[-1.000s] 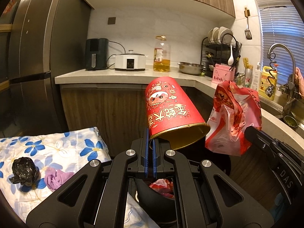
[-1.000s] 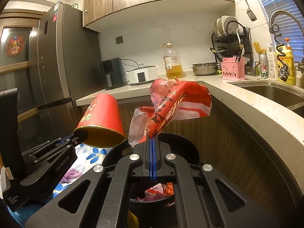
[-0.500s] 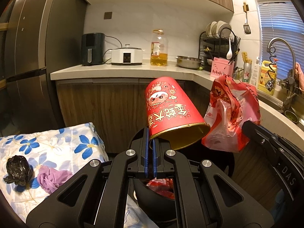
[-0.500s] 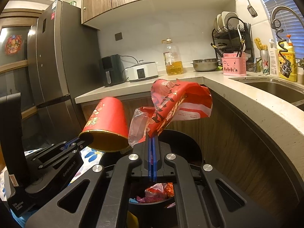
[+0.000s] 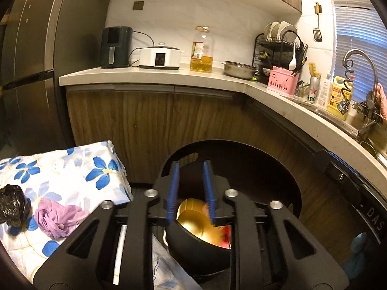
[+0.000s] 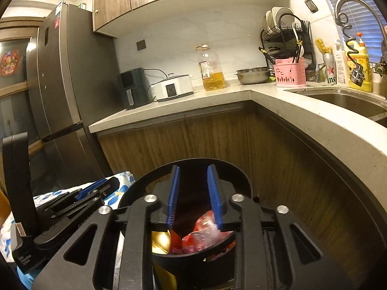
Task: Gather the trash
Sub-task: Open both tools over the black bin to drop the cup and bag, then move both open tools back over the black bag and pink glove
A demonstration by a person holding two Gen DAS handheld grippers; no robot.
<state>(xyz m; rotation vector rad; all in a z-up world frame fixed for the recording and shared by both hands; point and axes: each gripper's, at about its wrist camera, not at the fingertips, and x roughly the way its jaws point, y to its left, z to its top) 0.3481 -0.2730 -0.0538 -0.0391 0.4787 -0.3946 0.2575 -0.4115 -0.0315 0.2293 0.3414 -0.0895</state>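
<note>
At the far left of the left wrist view, a crumpled black plastic bag (image 5: 13, 201) lies on the blue-flowered white cloth (image 5: 72, 169), and just beside it, to its right, sits a scrunched lilac plastic bag (image 5: 54, 218). Both look like the trash not yet collected. Judged by their wrinkles, they should be very light, soft and springy, and somewhat slippery; a pinch across the bunched middle of each wad, squeezing the folds together, would likely hold better than catching a loose edge.

Toward the centre, the left gripper (image 5: 191, 193) hangs over the round black trash bin (image 5: 193, 251) with its jaws spread apart and nothing between them. Below, a gold-lined paper cup (image 5: 193, 220) rests inside the bin, beside red wrapping.

In the right wrist view, the left gripper (image 6: 90, 191) shows at the lower left, over the cloth's edge. At centre, the right gripper (image 6: 193, 195) is likewise released and empty above the bin (image 6: 193, 263), where a red and clear crinkled plastic bag (image 6: 203, 234) lies next to the cup (image 6: 160, 240).
</note>
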